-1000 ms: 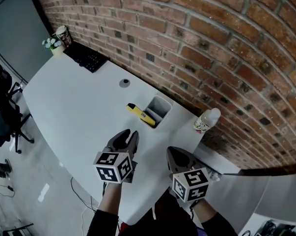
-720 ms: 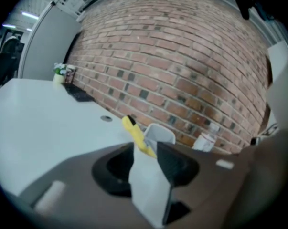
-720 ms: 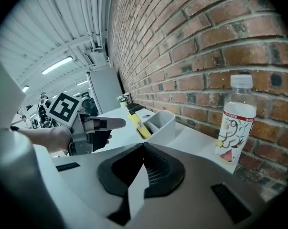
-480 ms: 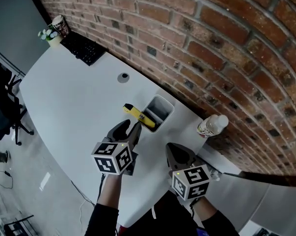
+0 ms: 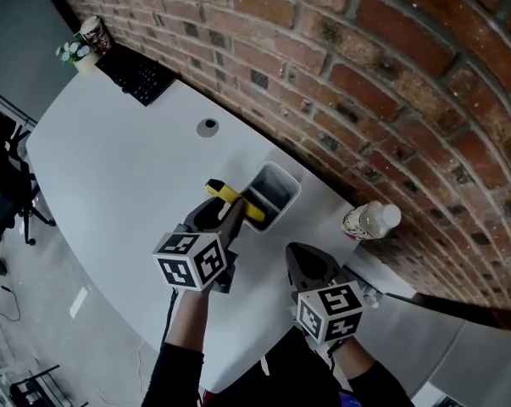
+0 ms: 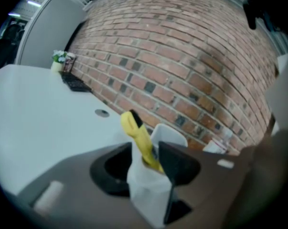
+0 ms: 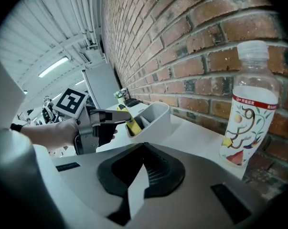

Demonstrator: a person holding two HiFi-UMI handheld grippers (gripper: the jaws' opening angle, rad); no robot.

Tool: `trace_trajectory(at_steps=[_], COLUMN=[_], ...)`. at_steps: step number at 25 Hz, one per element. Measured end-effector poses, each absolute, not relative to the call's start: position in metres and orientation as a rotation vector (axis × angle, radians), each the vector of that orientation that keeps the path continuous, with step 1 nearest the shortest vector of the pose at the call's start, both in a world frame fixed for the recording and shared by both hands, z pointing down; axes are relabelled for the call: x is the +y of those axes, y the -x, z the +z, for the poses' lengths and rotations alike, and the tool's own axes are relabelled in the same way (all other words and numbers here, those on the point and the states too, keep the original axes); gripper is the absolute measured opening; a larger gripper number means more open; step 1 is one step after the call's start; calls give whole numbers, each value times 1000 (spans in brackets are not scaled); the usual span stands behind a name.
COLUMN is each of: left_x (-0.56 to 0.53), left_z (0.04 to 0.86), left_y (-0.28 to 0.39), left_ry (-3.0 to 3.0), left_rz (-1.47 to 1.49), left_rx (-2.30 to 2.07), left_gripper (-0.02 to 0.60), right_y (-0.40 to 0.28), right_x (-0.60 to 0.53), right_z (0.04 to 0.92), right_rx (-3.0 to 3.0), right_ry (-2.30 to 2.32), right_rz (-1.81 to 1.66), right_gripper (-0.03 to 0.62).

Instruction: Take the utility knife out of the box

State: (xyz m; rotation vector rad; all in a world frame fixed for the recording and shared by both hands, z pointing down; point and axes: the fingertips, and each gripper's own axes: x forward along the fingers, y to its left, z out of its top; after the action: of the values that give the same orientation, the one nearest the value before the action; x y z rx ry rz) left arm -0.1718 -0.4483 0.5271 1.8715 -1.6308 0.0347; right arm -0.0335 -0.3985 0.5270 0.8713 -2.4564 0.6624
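A yellow utility knife [image 5: 225, 193] with a black tip leans out of the left end of a small white box [image 5: 282, 181] near the brick wall. My left gripper [image 5: 223, 215] has reached it. Its jaws are opening, and in the left gripper view the knife [image 6: 136, 130] rises from the gap between the jaws of the left gripper [image 6: 151, 150], no pad pressing on it. The box [image 6: 170, 132] stands just behind. In the right gripper view the knife [image 7: 131, 123] and box [image 7: 155, 120] lie ahead. My right gripper [image 5: 302, 257] [image 7: 144, 147] hangs back, shut and empty.
A drink bottle [image 5: 369, 219] [image 7: 249, 123] stands right of the box by the wall. A black keyboard [image 5: 141, 73], a small plant and cup [image 5: 81, 45] sit at the table's far left end. A round cable grommet [image 5: 208, 126] lies left of the box.
My left gripper has moved forward to the knife and its jaws have spread wider. The right gripper has barely shifted in the view.
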Motion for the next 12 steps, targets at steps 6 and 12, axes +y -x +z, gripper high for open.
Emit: trace_trajectory(at_steps=[6,12], left_x=[-460,-463], left_z=[530,527], left_y=[170,167], left_ry=[-1887,-1911], left_rz=[39,69], left_rx=[-1618,-1633], left_gripper=[158,142], right_y=[34,32], right_x=[-402,-404], right_z=[535,537], right_rx=[-2441,-2434], right_ry=[-862,-863], right_rz=[679,686], right_gripper=[8,8])
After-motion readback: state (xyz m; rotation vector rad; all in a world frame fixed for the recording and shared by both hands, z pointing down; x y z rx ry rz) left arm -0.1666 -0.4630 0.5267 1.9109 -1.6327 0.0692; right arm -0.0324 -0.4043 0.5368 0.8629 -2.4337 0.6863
